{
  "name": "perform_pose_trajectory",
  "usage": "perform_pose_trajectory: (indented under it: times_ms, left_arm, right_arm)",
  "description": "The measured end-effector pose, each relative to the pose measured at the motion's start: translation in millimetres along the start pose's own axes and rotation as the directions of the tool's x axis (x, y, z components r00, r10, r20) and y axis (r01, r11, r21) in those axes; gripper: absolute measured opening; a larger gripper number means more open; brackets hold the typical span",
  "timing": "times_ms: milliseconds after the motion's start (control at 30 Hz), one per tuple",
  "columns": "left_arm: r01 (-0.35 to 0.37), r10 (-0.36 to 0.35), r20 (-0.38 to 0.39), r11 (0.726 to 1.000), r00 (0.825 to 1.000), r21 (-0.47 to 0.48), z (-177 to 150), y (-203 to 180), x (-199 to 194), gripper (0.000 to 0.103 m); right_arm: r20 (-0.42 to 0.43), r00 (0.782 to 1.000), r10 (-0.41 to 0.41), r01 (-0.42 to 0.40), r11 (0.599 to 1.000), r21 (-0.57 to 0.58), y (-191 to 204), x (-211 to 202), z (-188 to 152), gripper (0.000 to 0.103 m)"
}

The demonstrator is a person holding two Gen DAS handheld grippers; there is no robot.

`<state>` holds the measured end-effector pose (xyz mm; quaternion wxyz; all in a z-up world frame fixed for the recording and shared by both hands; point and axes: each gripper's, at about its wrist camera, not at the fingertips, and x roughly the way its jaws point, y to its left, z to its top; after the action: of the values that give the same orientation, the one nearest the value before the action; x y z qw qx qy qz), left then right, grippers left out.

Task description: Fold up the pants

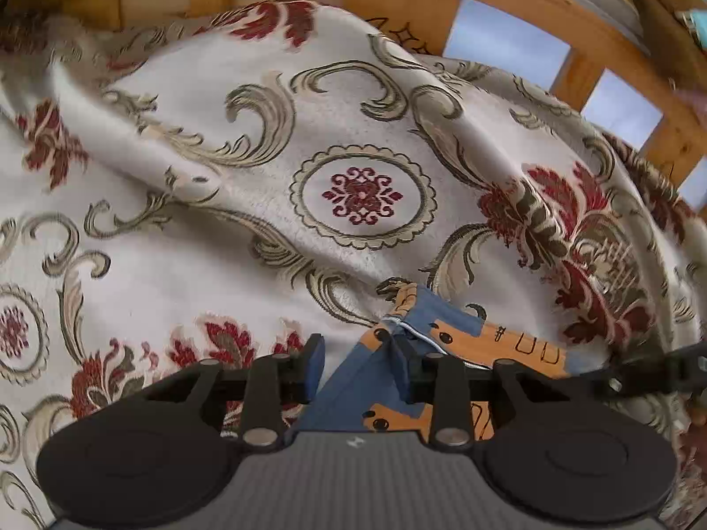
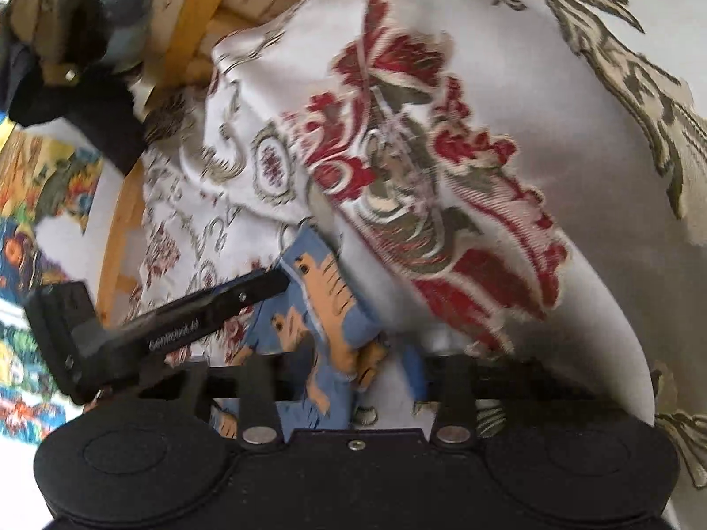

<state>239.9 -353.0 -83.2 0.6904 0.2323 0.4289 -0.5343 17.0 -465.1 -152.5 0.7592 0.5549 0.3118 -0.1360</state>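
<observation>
Both hand-held grippers meet at the pants [image 1: 353, 397]: left hand-held gripper [image 1: 359, 364] and right hand-held gripper [image 2: 353, 371] each stand spread around the cloth, not clamped

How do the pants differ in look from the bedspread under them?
The pants are blue with orange animal figures; the bedspread is cream with red flowers and olive scrolls. The pants are a small bunched piece between the left gripper's fingers; the bedspread fills the view, loosely rumpled. Both are patterned cloth.
</observation>
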Motion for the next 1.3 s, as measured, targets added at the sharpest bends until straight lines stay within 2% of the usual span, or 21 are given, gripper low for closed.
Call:
perform_pose_trajectory:
  times_ms: [100,133,200,267,333,400,533,600,667,733,800,933,1033,1067,1167,1300]
  left_arm:
    - [-0.052,0.052,0.004,0.998,0.999,0.033,-1,-9,-2,0.038]
    - [-0.062,0.062,0.004,0.998,0.998,0.03,-1,-12,-4,0.039]
    - [-0.047,0.047,0.01,0.999,0.999,-0.007,-2,-10,-14,0.052]
    - [-0.014,0.015,0.017,0.998,1.0,-0.062,-1,-3,-25,0.076]
    - [0.036,-0.036,0.003,0.991,0.999,-0.133,6,6,-34,0.083]
    - [0.106,-0.112,-0.018,0.972,0.994,-0.209,9,13,-39,0.084]
    - [0.176,-0.199,-0.041,0.929,0.979,-0.324,16,15,-40,0.084]
    - [0.159,-0.19,-0.059,0.927,0.98,-0.34,21,8,-39,0.084]
    - [0.076,-0.111,-0.09,0.943,0.99,-0.325,26,-1,-37,0.082]
    - [-0.003,-0.044,-0.151,0.954,0.988,-0.299,31,-9,-31,0.079]
    - [0.008,-0.058,-0.167,0.958,0.984,-0.285,34,-13,-30,0.078]
    - [0.044,-0.105,-0.177,0.945,0.979,-0.323,38,-14,-29,0.078]
    - [0.012,-0.078,-0.196,0.949,0.978,-0.315,43,-20,-24,0.077]
    - [-0.006,-0.065,-0.214,0.95,0.975,-0.312,44,-22,-22,0.076]
    - [-0.028,-0.056,-0.255,0.948,0.965,-0.316,44,-23,-15,0.06]
    - [-0.05,-0.052,-0.283,0.939,0.958,-0.342,42,-22,-10,0.059]
  right_arm:
    - [0.05,0.999,0.006,-0.005,1.0,-0.012,-1,-3,-5,0.015]
    - [0.083,0.997,0.004,0.002,0.997,-0.071,5,-6,-8,0.014]
    - [0.162,0.987,0.001,0.042,0.964,-0.264,23,-13,-21,0.014]
    - [0.217,0.976,-0.005,0.103,0.889,-0.445,42,-14,-37,0.014]
    - [0.256,0.967,-0.013,0.16,0.81,-0.563,51,-14,-53,0.014]
    - [0.288,0.958,-0.019,0.212,0.722,-0.659,59,-12,-68,0.014]
    - [0.337,0.941,0.0,0.281,0.553,-0.784,72,-9,-90,0.014]
    - [0.35,0.937,0.007,0.303,0.484,-0.821,81,-4,-98,0.014]
    - [0.352,0.936,0.008,0.314,0.43,-0.846,84,-1,-105,0.014]
    - [0.357,0.934,0.015,0.324,0.385,-0.864,86,-1,-111,0.014]
    - [0.359,0.933,0.022,0.33,0.345,-0.879,92,5,-116,0.014]
    - [0.359,0.933,0.036,0.335,0.281,-0.899,99,7,-128,0.014]
    - [0.355,0.934,0.04,0.335,0.246,-0.91,102,10,-133,0.014]
    - [0.353,0.935,0.04,0.334,0.239,-0.912,102,10,-135,0.014]
    - [0.347,0.937,0.04,0.329,0.229,-0.916,103,10,-137,0.014]
    - [0.341,0.939,0.04,0.325,0.216,-0.921,103,11,-137,0.014]
